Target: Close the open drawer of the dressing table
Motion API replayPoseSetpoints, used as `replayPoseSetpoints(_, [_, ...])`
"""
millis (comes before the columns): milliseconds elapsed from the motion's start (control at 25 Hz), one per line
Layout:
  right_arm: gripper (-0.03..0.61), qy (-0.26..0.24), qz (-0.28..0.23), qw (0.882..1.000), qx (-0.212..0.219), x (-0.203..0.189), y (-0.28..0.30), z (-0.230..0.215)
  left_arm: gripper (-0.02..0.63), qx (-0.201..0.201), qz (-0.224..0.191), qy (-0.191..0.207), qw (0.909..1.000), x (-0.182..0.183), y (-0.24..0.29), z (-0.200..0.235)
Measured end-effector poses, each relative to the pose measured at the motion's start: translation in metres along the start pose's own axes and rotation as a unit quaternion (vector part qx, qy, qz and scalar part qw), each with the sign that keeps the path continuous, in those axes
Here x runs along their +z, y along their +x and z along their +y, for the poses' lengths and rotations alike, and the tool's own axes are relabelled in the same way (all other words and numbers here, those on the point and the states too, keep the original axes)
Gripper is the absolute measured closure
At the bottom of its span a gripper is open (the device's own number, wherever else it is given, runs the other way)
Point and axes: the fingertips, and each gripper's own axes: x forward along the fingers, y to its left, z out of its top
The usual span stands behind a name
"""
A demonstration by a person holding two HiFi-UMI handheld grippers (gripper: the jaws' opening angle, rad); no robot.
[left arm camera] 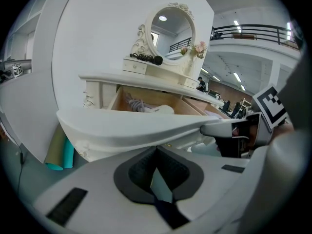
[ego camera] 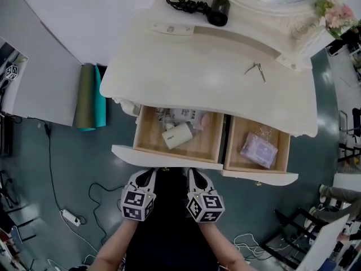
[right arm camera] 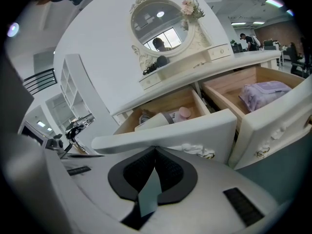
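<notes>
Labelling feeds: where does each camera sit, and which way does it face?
Head view: on the head, steeply down on the table, open left drawer and right drawer; left gripper, right gripper, forearms show.
Left gripper view: on that gripper, facing the left drawer's front; right gripper shows.
Right gripper view: on that gripper, facing the same front.
Those two share the mirror.

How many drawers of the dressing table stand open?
2: the wide left drawer and the narrower right drawer beside it, both pulled out toward the camera. None seems hidden.
</notes>
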Motion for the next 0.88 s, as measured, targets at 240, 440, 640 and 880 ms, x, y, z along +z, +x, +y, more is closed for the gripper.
replayPoseSetpoints(240, [0.546, 0.001, 0.001, 1.000, -0.006, 0.009, 0.008, -0.004, 0.594, -0.005, 0.000, 0.000, 1.0000, 0.010, 0.008, 0.002])
replayPoseSetpoints(440, [0.546, 0.013, -0.009, 1.000, -0.014, 0.021, 0.020, -0.007, 0.594, -0.005, -0.004, 0.009, 0.9999, 0.024, 0.017, 0.006])
replayPoseSetpoints(640, [0.545, 0.019, -0.016, 1.000, -0.018, 0.032, 0.032, -0.011, 0.594, -0.007, -0.008, 0.016, 0.9998, 0.038, 0.028, 0.010])
replayPoseSetpoints(880, [0.545, 0.019, -0.018, 0.999, -0.019, 0.044, 0.045, -0.016, 0.594, -0.007, -0.008, 0.017, 0.9998, 0.050, 0.040, 0.013])
